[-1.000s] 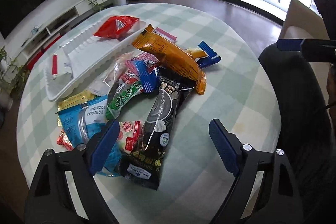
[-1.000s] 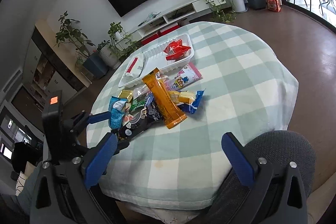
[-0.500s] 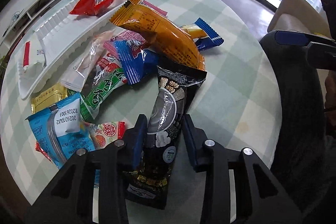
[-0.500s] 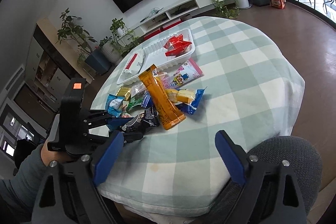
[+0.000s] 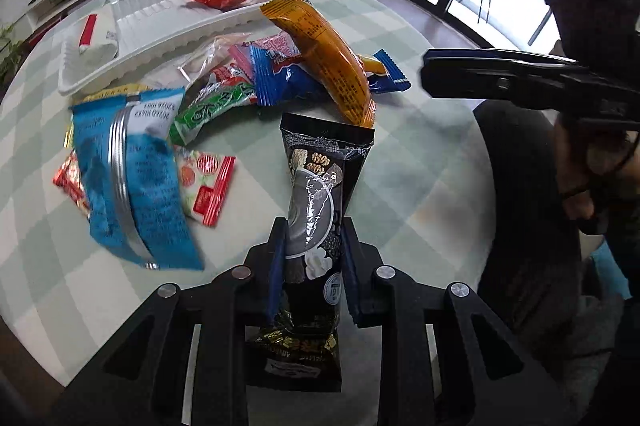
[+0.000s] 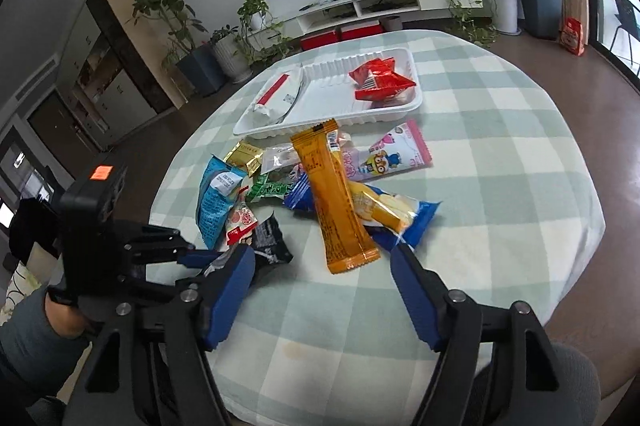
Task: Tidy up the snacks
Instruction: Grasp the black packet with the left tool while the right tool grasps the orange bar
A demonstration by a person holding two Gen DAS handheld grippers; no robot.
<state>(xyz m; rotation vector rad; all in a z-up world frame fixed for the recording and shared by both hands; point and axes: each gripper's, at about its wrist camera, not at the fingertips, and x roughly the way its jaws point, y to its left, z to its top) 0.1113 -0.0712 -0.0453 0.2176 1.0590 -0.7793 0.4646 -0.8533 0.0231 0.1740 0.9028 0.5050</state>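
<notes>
The left gripper (image 5: 312, 258) has just closed onto the black snack packet (image 5: 320, 194), while the right gripper's (image 6: 320, 290) jaws, narrowing, hold nothing.

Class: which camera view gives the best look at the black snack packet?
The left wrist view: the black snack packet fills the centre, printed face showing, clamped by the left gripper. The right wrist view shows only its crumpled end, partly behind a blue finger.
</notes>
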